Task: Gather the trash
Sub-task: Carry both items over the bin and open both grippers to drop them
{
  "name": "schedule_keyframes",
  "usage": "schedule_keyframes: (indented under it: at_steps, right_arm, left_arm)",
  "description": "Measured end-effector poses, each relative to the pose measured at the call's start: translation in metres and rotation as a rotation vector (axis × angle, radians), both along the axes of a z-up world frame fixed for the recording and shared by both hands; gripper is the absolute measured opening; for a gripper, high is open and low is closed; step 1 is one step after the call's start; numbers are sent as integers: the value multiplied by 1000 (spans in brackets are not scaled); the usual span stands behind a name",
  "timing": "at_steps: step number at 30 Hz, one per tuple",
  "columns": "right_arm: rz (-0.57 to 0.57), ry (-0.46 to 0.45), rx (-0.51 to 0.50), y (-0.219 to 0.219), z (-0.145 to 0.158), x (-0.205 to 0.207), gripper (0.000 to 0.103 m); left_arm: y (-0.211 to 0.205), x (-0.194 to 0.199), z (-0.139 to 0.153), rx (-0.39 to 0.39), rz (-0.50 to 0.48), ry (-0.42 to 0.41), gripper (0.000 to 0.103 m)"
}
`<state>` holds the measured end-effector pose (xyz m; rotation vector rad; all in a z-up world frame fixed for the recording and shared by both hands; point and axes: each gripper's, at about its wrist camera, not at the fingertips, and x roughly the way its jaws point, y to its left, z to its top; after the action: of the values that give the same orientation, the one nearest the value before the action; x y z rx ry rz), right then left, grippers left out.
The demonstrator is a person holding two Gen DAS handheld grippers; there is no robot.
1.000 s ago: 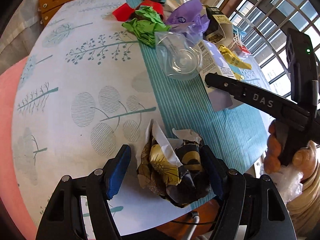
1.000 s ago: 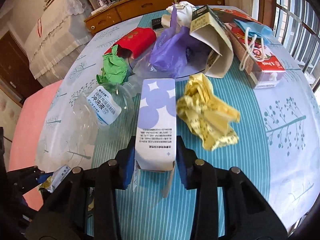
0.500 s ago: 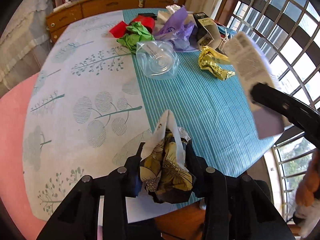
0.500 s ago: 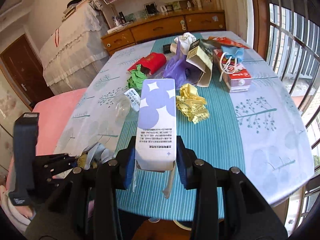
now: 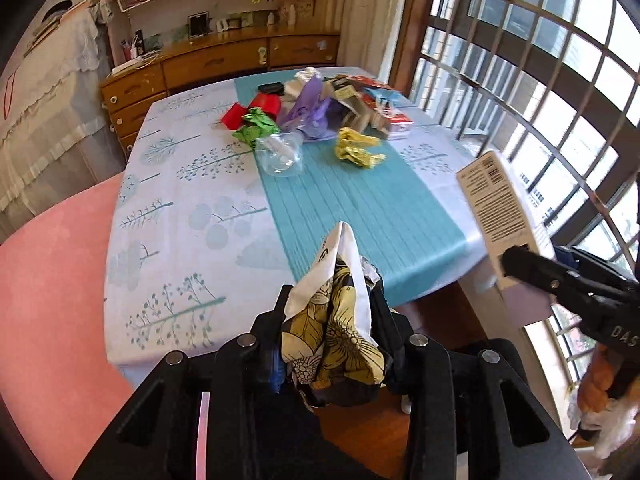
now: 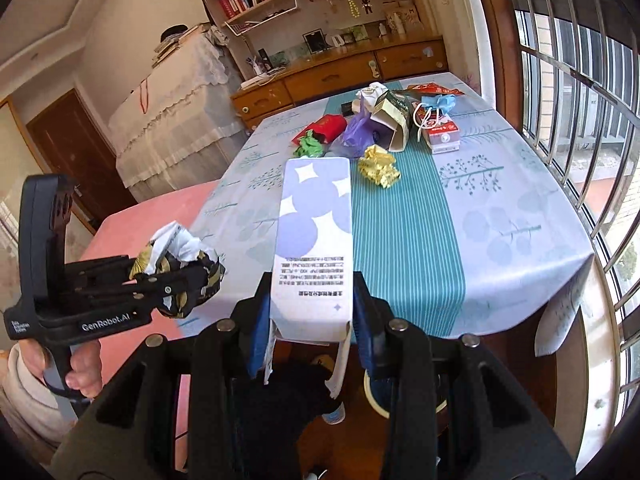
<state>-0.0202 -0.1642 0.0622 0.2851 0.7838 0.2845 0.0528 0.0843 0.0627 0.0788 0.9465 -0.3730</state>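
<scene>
Both loaded: left gripper [image 5: 332, 344] pinching floral wrapper [image 5: 336, 340], right gripper [image 6: 310, 316] clamping purple carton [image 6: 314, 240]. Held off table's [image 6: 520, 216] near edge. Next, I'd guess: find bin & drop; none in view.

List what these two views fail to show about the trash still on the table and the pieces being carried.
- Clear plastic bottle: absent from the right wrist view, hidden behind the carried purple-and-white carton.
- Where the trash goes: no bin identifiable in either view.
- Carton's small print: too small to read.
- Left tongs pads: left wrist view, mostly covered by the crumpled floral wrapper.
</scene>
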Motion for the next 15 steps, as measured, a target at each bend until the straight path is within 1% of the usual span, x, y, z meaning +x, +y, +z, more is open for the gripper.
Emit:
schedule_keyframes:
  at_steps: [2, 4, 7, 11, 15]
  right_arm:
    - [8, 1, -7, 0, -2, -22, 33]
    - [13, 16, -14, 0, -10, -38, 33]
    - [10, 61, -19, -4, -31, -54, 33]
    - [-9, 161, -17, -15, -77, -67, 33]
    - [-56, 287, -5, -34, -135, -67, 33]
  left_arm:
    - [-8, -24, 3, -2, -26, 0, 35]
    - [-20, -43, -2, 1, -59, 1, 35]
    - [-43, -63, -22, 8, -104, 22, 35]
    - [-74, -72, -68, 25, -149, 88, 35]
    - [-105, -72, -125, 76, -176, 122, 35]
